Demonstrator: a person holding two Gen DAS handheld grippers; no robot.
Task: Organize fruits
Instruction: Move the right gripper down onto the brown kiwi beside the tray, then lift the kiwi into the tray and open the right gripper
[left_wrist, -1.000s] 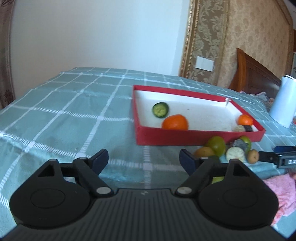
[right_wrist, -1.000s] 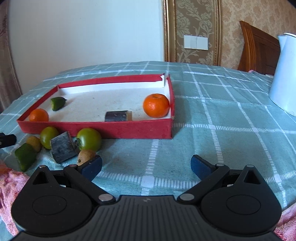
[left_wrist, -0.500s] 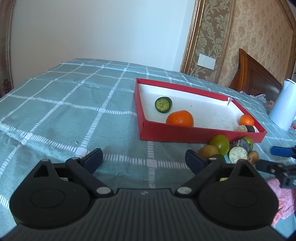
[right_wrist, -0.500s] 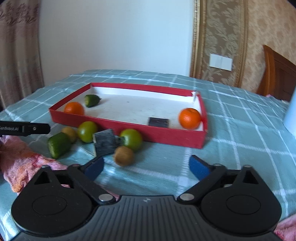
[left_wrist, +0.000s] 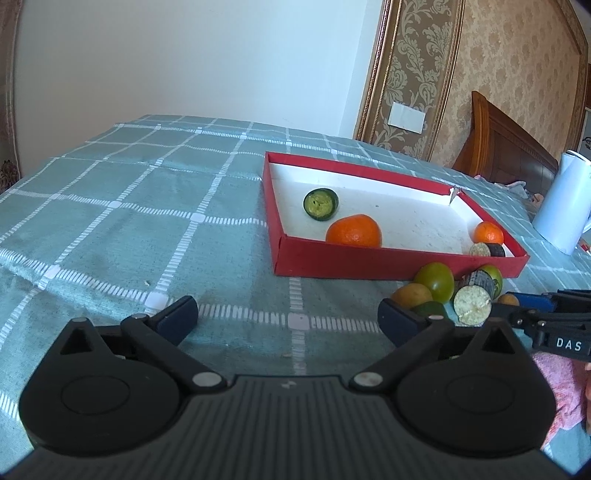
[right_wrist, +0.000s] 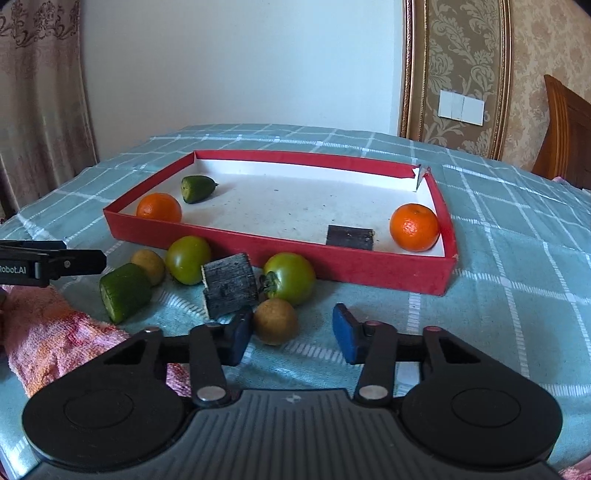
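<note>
Tablecloth (right_wrist: 498, 258): brown fruit (right_wrist: 275, 321) between right claw (right_wrist: 291, 330) tips

Pink towel (right_wrist: 55, 332) on checked tablecloth (left_wrist: 129, 206), white kettle (left_wrist: 561, 206) beyond, wall switch (right_wrist: 461, 107).

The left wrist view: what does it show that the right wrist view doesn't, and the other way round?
Only the left wrist view shows the white jug past the red tray, and the left gripper standing wide, opening, nothing between its pads.

Only the right wrist view shows the curtain, and the right gripper closing around a small brown fruit, a gap left on one side.

Both show the tray with two oranges, the loose fruit before it, the pink towel and the checked cloth.
</note>
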